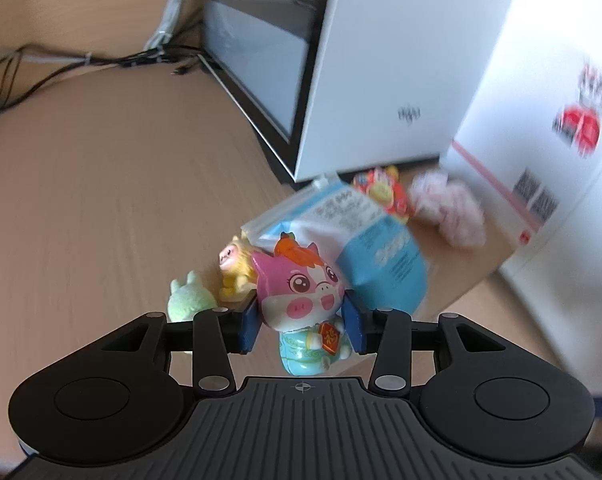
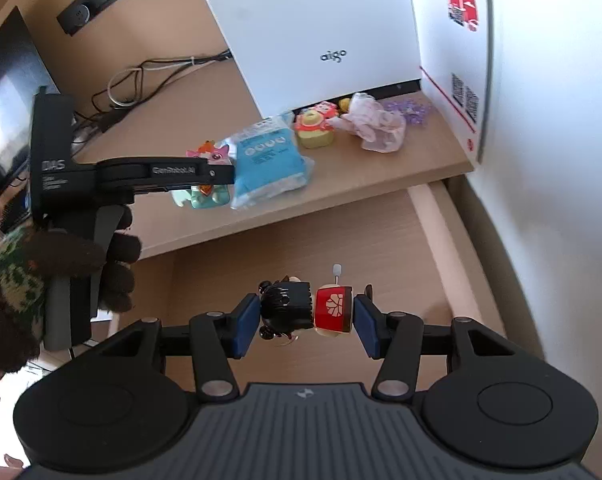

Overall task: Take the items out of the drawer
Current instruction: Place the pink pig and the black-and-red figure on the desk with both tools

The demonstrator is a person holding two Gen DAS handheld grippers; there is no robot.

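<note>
Our left gripper (image 1: 303, 326) has the pink-headed cat figurine (image 1: 301, 300) between its blue pads (image 1: 249, 330), which stand beside its cheeks; whether they press we cannot tell. Our right gripper (image 2: 305, 322) is clamped on a black-haired doll in a red dress (image 2: 305, 310), lying sideways between its jaws, above the open drawer (image 2: 341, 240).
</note>
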